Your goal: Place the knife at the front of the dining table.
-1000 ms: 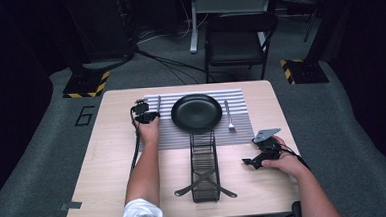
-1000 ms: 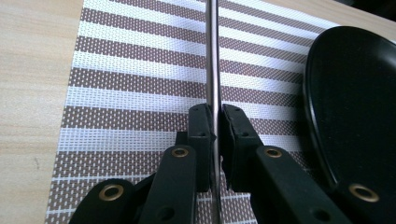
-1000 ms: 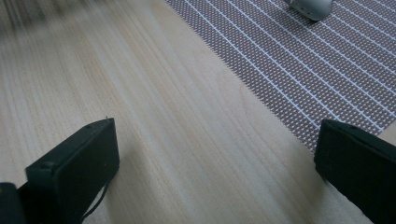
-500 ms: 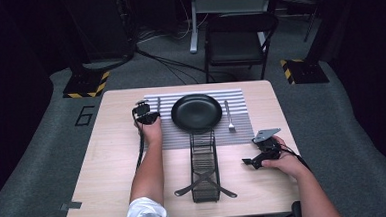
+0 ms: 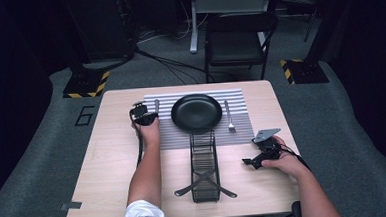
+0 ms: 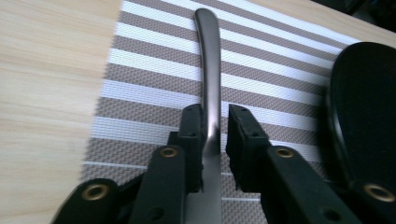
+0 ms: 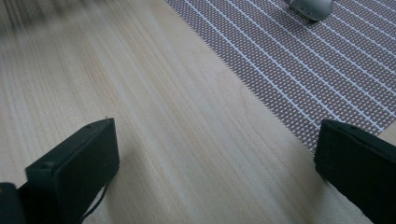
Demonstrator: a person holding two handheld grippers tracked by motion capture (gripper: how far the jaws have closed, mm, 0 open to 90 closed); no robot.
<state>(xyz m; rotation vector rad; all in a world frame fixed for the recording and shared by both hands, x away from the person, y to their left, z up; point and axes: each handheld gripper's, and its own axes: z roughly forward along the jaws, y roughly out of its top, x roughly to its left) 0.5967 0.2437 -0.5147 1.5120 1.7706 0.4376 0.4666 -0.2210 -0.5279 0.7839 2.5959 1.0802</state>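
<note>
We see a wooden table (image 5: 108, 158) bearing a striped placemat (image 5: 235, 98), with a black plate (image 5: 196, 112) at its centre and a wire rack (image 5: 204, 163) just near of it. At the mat's left edge lies a metal knife (image 6: 208, 84), its handle pointing far. Our left gripper (image 6: 215, 122) straddles it, jaws just easing apart, a slim gap showing on the right side. Our right gripper (image 7: 215, 154) rests at the near right, jaws wide apart over bare wood.

Open right claw (image 7: 217, 163), wooden table (image 7: 177, 140), striped placemat (image 7: 299, 70)
</note>
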